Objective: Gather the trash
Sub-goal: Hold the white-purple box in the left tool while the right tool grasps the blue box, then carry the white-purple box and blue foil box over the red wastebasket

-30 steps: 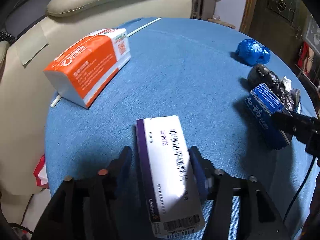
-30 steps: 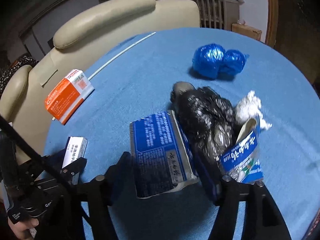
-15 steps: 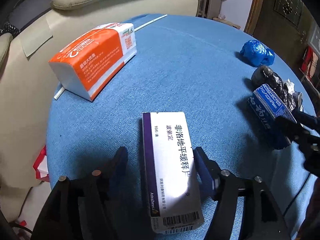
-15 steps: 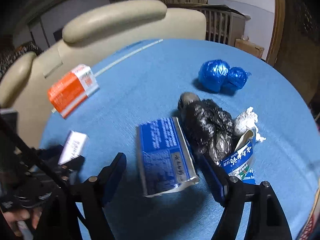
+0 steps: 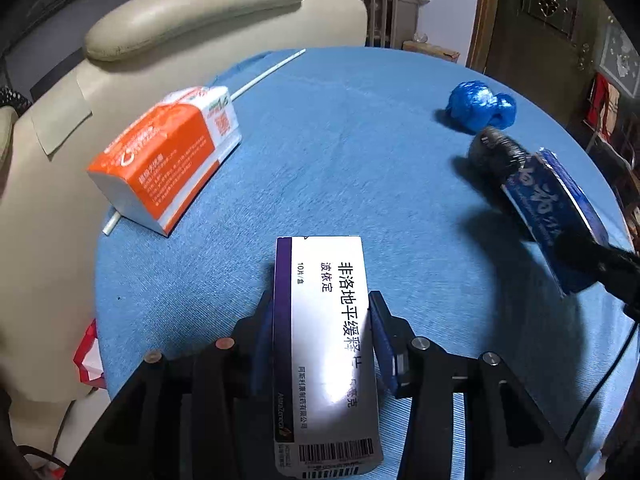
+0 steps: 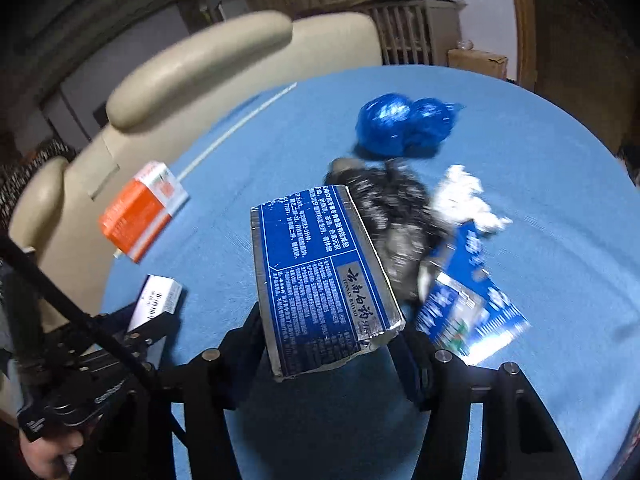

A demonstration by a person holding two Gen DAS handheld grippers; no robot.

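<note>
now, left wrist view: the left gripper point(image 5: 320, 336) has just been closing and pinches the white-and-purple medicine box point(image 5: 324, 344) by its long sides, the box's long axis running along the fingers, far end over the blue tablecloth point(image 5: 340, 140). right wrist view: the right gripper point(image 6: 328, 344), also just closing, clamps the blue-and-silver yunnan baiyao box point(image 6: 320, 272), tilted down, with the black plastic bag point(image 6: 392, 216) just right of it.
</note>
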